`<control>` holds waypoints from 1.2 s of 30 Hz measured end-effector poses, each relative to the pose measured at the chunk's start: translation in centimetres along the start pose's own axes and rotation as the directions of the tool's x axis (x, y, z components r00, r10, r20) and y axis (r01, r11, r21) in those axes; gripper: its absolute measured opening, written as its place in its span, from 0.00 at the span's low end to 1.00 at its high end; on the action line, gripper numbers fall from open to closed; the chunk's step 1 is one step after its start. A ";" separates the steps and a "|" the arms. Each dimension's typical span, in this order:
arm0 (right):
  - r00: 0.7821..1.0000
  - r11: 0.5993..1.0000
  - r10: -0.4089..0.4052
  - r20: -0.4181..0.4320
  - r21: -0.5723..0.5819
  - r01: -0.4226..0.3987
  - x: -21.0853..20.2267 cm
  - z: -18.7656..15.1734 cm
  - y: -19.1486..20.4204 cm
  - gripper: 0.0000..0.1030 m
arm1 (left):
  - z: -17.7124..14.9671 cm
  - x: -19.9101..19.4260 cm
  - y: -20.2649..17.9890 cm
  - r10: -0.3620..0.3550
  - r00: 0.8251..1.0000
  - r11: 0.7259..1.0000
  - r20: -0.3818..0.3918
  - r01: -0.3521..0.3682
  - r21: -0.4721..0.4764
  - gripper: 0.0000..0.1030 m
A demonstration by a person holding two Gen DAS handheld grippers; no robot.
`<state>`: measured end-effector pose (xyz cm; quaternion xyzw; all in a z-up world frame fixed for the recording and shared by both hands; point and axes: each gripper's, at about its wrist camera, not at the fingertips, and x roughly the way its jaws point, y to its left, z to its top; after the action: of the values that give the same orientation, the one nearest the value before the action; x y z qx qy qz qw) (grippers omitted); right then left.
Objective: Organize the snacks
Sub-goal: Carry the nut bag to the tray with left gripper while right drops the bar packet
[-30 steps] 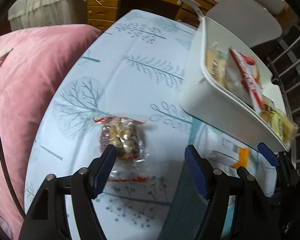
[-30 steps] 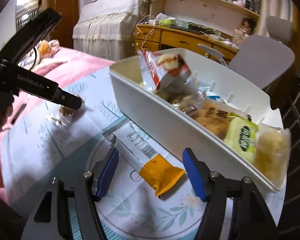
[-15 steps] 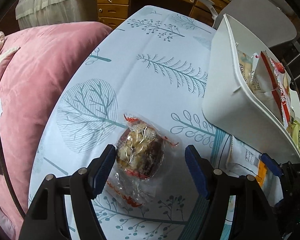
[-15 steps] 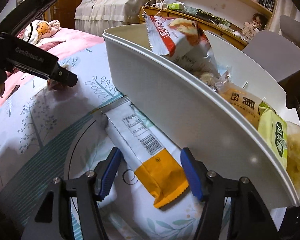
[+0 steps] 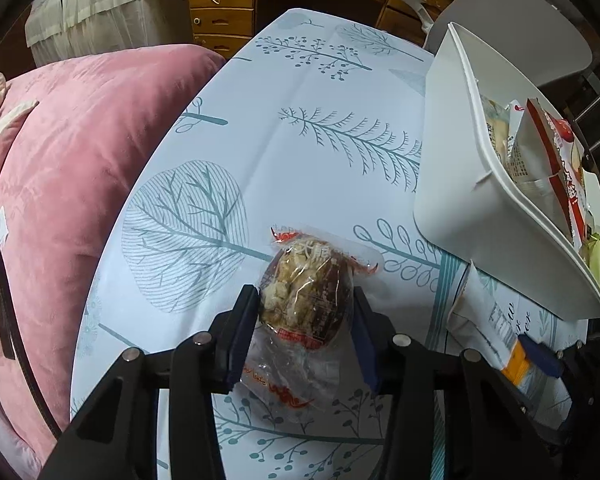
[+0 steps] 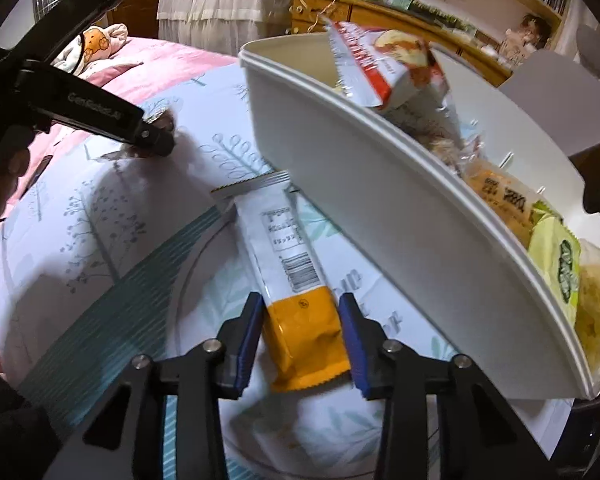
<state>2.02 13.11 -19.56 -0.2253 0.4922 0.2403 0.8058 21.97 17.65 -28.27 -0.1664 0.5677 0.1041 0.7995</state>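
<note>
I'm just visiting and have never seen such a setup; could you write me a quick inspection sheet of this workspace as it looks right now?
Surface: tablecloth with a tree print, beside a pink quilt.
Job's things: wrapped pastry; white-and-orange bar, lying flat; white bin, already holding several snack packs.
Clutter: nothing seen.
Grippers: left gripper closed around the pastry; right gripper with both fingers at the bar's orange end, grip not certain.
Cables: a dark cable over the quilt.
Surroundings: wooden drawers, grey chair, bookshelf.

Glossy clear-plastic pastry wrapper (image 5: 300,300), smooth white plastic bin (image 5: 452,184)
</note>
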 end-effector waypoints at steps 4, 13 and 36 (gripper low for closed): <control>0.999 1.000 -0.005 -0.033 -0.001 0.005 -0.3 0.2 1.1 0.33 | 0.0 -0.1 0.1 -0.023 0.999 1.000 -0.030 0.023 0.012 0.42; 0.996 0.994 0.000 -0.094 0.106 0.010 -1.9 0.3 3.0 0.32 | -0.1 0.0 1.3 -0.109 0.983 0.994 -0.147 0.112 0.012 0.42; 0.998 0.916 -0.068 0.000 0.397 0.062 -11.1 4.3 1.8 0.32 | 4.5 -7.3 0.1 -0.188 0.921 0.927 -0.340 0.281 0.249 0.41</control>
<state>-0.58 15.31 -8.04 -0.0719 0.5173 0.1103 0.8456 23.42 19.59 -20.06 -0.1278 0.6710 -0.1059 0.7226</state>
